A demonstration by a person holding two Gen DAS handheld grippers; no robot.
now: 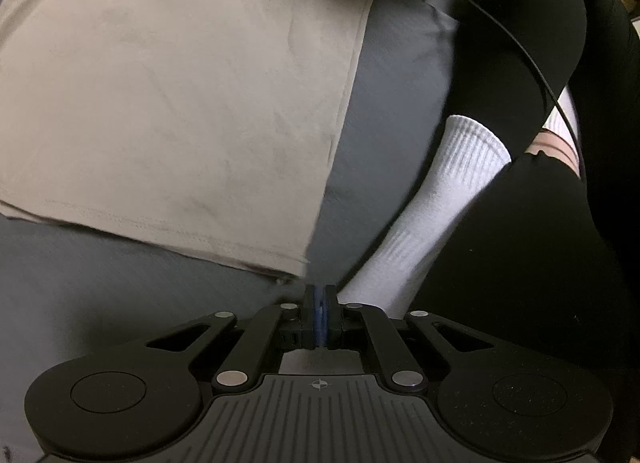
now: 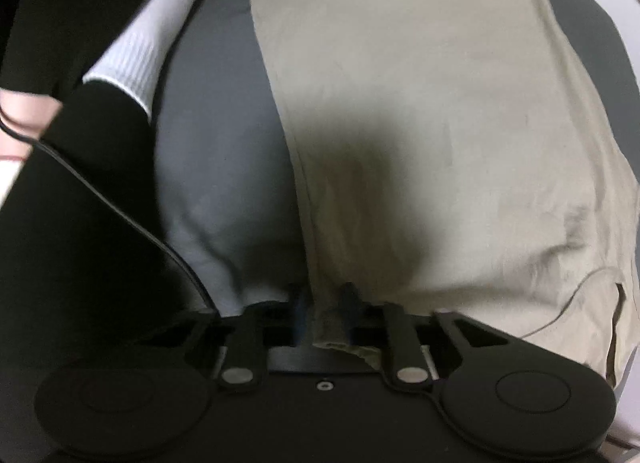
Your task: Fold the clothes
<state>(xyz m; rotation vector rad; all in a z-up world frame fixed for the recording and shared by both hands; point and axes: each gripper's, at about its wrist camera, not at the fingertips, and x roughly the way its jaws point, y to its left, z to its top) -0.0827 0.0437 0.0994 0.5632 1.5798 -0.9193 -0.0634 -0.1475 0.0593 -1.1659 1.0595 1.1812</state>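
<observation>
- While the beige garment (image 2: 420,111) lies spread flat on the grey bedsheet (image 1: 384,111), its long axis runs away from the right gripper (image 2: 326,315), straight ahead of the fingers, with one long edge parallel to the person's leg.
- The right gripper has the near end of that edge: a bunched strip of beige cloth sits between its jaws, which stand a little apart and pinch the fabric. The picture is blurred here, so I judge it a grip, not a certainty.
- Over on the left wrist view, the same garment fills the upper left, hemmed corner (image 1: 298,263) pointing down toward the left gripper (image 1: 319,317).
- That left gripper has its jaws pressed together on nothing, only the blue pads showing between them; the corner lies just ahead and a touch to the left, near but apart.
- So the right hand is the one already on the cloth; the left looks best placed for the hem corner.
- To the side: a white sock (image 1: 432,199) on the person's leg, black trousers (image 1: 520,255) above it, lying alongside the garment with a band of bare sheet between.
- A thin black cable (image 2: 132,219) trails over the trousers; it could snag a sweeping fold.
</observation>
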